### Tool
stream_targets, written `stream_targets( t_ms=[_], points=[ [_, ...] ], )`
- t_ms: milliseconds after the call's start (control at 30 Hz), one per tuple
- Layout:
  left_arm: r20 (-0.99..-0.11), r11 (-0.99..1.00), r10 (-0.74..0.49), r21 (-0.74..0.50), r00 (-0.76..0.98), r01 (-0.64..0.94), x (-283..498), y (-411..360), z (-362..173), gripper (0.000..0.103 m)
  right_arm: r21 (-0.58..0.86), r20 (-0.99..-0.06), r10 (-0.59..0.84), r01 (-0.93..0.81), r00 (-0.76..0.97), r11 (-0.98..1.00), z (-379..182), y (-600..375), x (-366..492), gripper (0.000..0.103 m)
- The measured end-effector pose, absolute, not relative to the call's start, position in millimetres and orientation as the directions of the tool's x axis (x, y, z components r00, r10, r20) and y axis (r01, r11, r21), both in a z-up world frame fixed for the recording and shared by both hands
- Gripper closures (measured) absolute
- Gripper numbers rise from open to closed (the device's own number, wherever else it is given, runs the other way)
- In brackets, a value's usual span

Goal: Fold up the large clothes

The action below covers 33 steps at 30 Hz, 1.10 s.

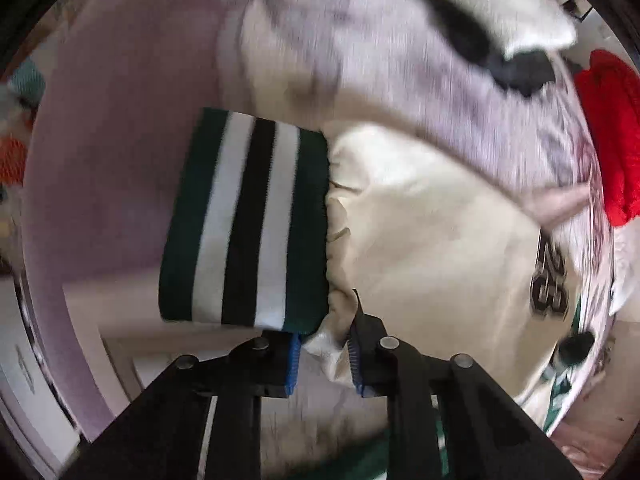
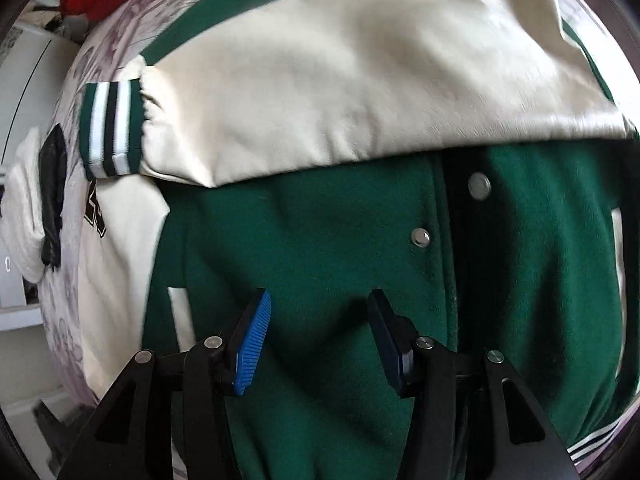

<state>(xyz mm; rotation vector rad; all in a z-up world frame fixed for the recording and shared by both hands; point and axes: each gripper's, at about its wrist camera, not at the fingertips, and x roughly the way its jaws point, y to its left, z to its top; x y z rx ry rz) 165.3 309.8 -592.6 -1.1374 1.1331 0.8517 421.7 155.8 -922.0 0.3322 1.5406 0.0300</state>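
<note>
Varsity jacket spread on a patterned bed cover, one sleeve pinched at its end and one already laid across the body.

The left tool (image 1: 324, 354) is pressed together on the cream sleeve (image 1: 420, 220) just beside its striped cuff (image 1: 244, 220), which hangs free above the pale bed cover (image 1: 120, 120). The right tool (image 2: 318, 336) hovers spread and empty over the green jacket body (image 2: 320, 240), near the snap buttons (image 2: 479, 186); in that view another cream sleeve (image 2: 340, 92) lies folded across the chest. The jacket looks thick and fairly heavy, soft yet bulky, with smooth sleeves that may slip, so the ribbed cuff or the gathered seam beside it likely gives the surest hold. A red garment (image 1: 612, 132) sits at the far edge of the bed.
</note>
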Motion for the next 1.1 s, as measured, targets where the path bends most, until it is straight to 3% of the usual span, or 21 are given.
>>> stream_targets(
  t_ms=[367, 433, 500, 567, 633, 700, 733, 767, 800, 933, 1100],
  points=[
    [-0.954, 0.274, 0.046, -0.272, 0.295, -0.923, 230, 438, -614, 0.085, 0.332, -0.939, 0.301, 0.199, 0.169, 0.922, -896, 183, 463, 0.050],
    [-0.951, 0.271, 0.015, -0.292, 0.308, -0.917, 233, 445, -617, 0.075, 0.385, -0.915, 0.337, 0.225, 0.222, 0.895, -897, 188, 477, 0.050],
    [-0.934, 0.258, -0.027, -0.351, 0.357, -0.900, 234, 451, -626, 0.047, 0.424, -0.895, 0.368, 0.227, 0.250, 0.877, -902, 195, 489, 0.050],
    [-0.917, 0.262, -0.038, -0.393, 0.397, -0.881, 234, 450, -628, 0.035, 0.428, -0.903, 0.406, 0.225, 0.141, 0.875, -934, 218, 507, 0.050],
    [-0.929, 0.286, -0.017, -0.358, 0.369, -0.889, 236, 445, -627, 0.034, 0.406, -0.913, 0.392, 0.185, 0.112, 0.895, -939, 230, 520, 0.050],
    [-0.938, 0.293, 0.040, -0.319, 0.345, -0.901, 245, 442, -626, 0.038, 0.419, -0.907, 0.409, 0.145, 0.097, 0.896, -932, 232, 524, 0.050],
    [-0.936, 0.287, 0.081, -0.308, 0.343, -0.907, 251, 441, -623, 0.045, 0.423, -0.906, 0.414, 0.146, 0.088, 0.894, -928, 228, 523, 0.050],
    [-0.939, 0.279, 0.117, -0.282, 0.324, -0.918, 250, 441, -619, 0.081, 0.433, -0.901, 0.423, 0.151, 0.092, 0.889, -924, 221, 519, 0.050],
    [-0.938, 0.270, 0.150, -0.264, 0.311, -0.926, 251, 442, -614, 0.091, 0.440, -0.898, 0.430, 0.156, 0.096, 0.884, -919, 214, 515, 0.050],
    [-0.907, 0.291, 0.232, -0.280, 0.352, -0.915, 246, 443, -576, 0.093, 0.398, -0.916, 0.381, 0.160, 0.128, 0.903, -896, 196, 499, 0.040],
    [-0.841, 0.370, 0.336, -0.296, 0.424, -0.881, 247, 435, -502, 0.094, 0.377, -0.925, 0.362, 0.150, 0.118, 0.914, -899, 206, 496, 0.040]
  ],
)
